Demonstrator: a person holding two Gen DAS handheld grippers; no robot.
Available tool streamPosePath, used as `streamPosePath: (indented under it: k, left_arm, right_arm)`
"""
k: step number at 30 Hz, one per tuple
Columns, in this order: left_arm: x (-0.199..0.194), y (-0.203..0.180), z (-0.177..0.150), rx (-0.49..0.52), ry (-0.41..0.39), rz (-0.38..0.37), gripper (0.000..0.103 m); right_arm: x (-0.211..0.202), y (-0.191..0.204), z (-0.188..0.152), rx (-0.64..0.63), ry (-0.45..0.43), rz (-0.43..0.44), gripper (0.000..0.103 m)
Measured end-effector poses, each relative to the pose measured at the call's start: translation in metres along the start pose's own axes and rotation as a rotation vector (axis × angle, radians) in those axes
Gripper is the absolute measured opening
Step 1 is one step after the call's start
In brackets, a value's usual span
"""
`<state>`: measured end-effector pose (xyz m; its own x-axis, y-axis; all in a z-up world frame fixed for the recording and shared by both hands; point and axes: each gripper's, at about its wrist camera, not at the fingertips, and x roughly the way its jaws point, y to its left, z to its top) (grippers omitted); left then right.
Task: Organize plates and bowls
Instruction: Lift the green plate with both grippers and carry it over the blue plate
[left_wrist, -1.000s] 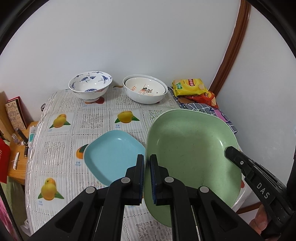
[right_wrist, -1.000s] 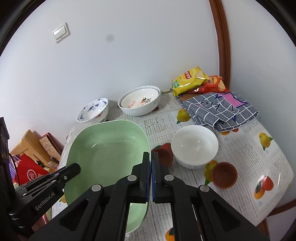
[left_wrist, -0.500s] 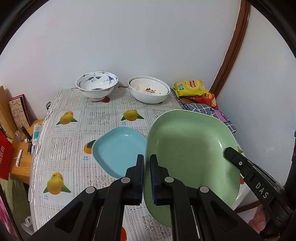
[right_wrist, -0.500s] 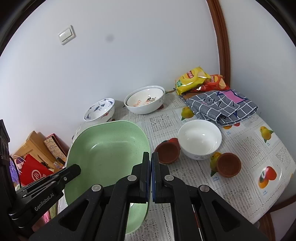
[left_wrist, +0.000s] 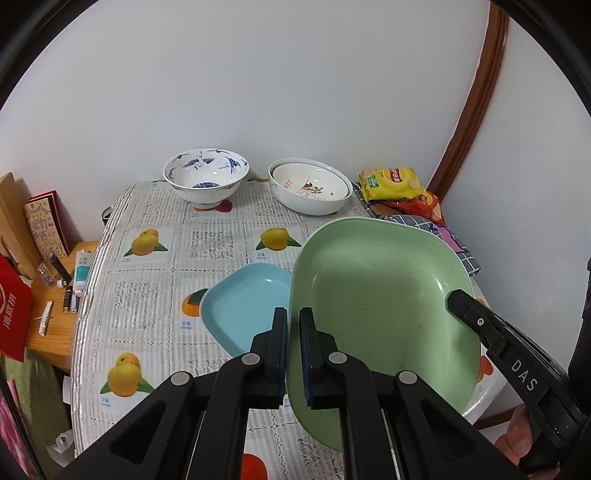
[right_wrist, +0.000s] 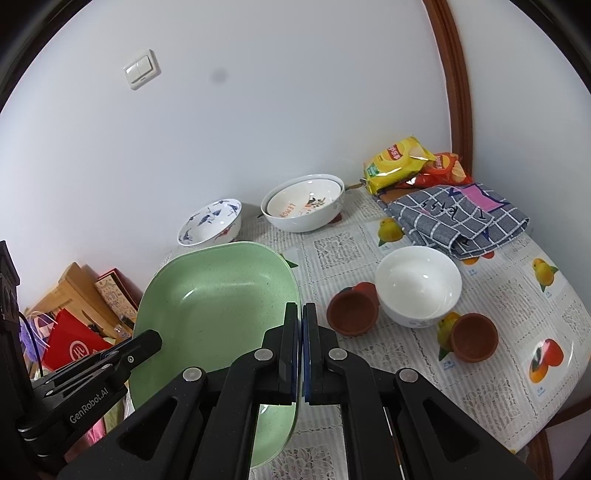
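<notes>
Both grippers hold a large green plate (left_wrist: 380, 310) in the air above the table. My left gripper (left_wrist: 293, 326) is shut on its left rim; my right gripper (right_wrist: 300, 321) is shut on its right rim, with the plate (right_wrist: 218, 314) to its left. A light blue plate (left_wrist: 243, 302) lies on the table below and left of the green one. A blue-patterned bowl (left_wrist: 205, 181) and two nested white bowls (left_wrist: 310, 190) stand by the wall. A plain white bowl (right_wrist: 419, 284) and two brown cups (right_wrist: 352, 312) (right_wrist: 474, 341) sit on the right.
The table (left_wrist: 147, 295) wears a fruit-print cloth. Snack bags (right_wrist: 400, 162) and a folded checked cloth (right_wrist: 458, 218) lie at the back right corner. A low wooden stand with boxes and small items (left_wrist: 48, 291) is left of the table. The wall runs close behind.
Both grippers have lifted the green plate higher and pulled back; the table and bowls look farther away and more of the tabletop shows.
</notes>
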<state>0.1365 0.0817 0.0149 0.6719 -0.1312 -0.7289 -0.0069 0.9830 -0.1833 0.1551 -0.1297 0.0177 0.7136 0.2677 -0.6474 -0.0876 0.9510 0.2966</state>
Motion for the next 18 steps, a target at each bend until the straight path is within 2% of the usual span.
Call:
streamPosePath:
  k: [18]
  left_arm:
    - [0.02,0.026,0.012,-0.054,0.02,0.034,0.007]
  right_arm:
    - [0.034,0.02,0.013,-0.038,0.036,0.026,0.003]
